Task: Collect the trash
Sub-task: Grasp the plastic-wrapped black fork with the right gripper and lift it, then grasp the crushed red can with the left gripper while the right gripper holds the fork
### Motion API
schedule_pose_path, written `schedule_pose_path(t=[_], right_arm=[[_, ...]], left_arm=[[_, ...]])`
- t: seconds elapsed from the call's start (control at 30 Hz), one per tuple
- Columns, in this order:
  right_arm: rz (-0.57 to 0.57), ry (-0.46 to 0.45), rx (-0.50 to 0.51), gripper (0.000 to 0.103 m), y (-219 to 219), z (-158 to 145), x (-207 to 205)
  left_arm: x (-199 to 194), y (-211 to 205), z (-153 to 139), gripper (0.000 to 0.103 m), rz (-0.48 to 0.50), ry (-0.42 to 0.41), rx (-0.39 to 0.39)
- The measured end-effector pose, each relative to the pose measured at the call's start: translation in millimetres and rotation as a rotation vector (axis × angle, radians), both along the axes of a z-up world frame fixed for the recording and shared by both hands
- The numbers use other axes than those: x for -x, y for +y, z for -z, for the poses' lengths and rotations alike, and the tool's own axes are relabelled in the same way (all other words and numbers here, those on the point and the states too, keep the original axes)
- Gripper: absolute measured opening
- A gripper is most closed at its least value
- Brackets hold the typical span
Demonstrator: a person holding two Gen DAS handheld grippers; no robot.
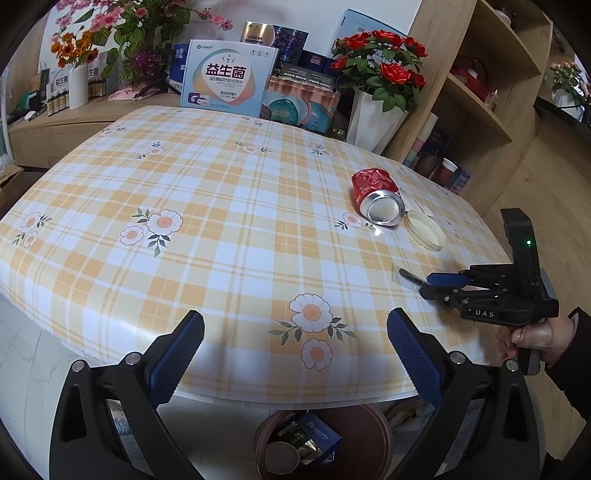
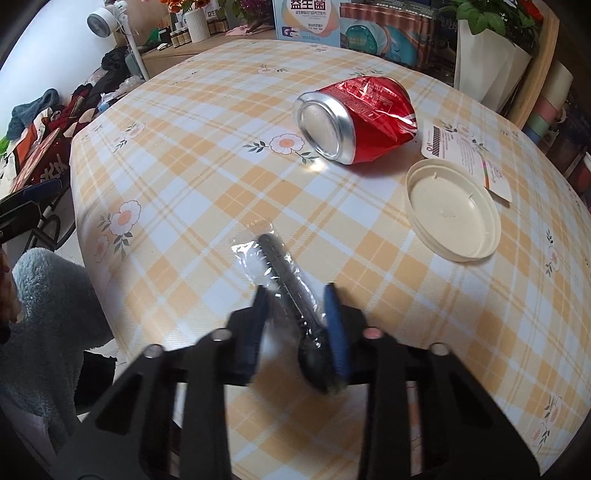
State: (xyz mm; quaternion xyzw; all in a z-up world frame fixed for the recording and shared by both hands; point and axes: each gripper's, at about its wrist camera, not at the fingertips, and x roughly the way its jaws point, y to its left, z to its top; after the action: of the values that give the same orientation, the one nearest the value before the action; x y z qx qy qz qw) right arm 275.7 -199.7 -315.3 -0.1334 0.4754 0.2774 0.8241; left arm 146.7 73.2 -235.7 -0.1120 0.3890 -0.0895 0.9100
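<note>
A crushed red can (image 1: 376, 194) (image 2: 360, 118) lies on the checked tablecloth (image 1: 221, 206). A cream plastic lid (image 1: 424, 230) (image 2: 452, 212) and a paper receipt (image 2: 465, 153) lie beside it. A black plastic spoon in a clear wrapper (image 2: 291, 288) (image 1: 408, 276) lies between the fingers of my right gripper (image 2: 299, 306) (image 1: 424, 282), whose jaws stand narrow around it; whether they grip it is unclear. My left gripper (image 1: 295, 350) is open and empty at the table's near edge, above a brown bin (image 1: 373, 428) holding trash.
Boxes (image 1: 229, 79), flower vases (image 1: 373, 118) and a wooden shelf (image 1: 480, 92) stand behind the table. A white fan (image 2: 110, 18) and piled clothes (image 2: 48, 122) are to the left on the floor side.
</note>
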Motion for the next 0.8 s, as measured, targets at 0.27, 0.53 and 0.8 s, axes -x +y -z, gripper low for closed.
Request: schedule_pose_path(t=[0.27,0.53,0.8], right_arm=[[0.024,-0.027,-0.066,0.015,-10.3,-12.5,11.8],[0.227,-0.087,-0.202,0.015,-57.1,-30.6,12.7],[0.311,-0.096,-0.242,0.015,-86.8,-25.0,13.0]], left_arm=[[-7.2,-9.7,-6.6,0.097,0.034,-0.006,-0.01],[-47.5,-47.0,-20.4,0.097,0.114,0.012,0.052],[-124.9,-111.4,-28.4,0.086,0.12,0.07,0.138]])
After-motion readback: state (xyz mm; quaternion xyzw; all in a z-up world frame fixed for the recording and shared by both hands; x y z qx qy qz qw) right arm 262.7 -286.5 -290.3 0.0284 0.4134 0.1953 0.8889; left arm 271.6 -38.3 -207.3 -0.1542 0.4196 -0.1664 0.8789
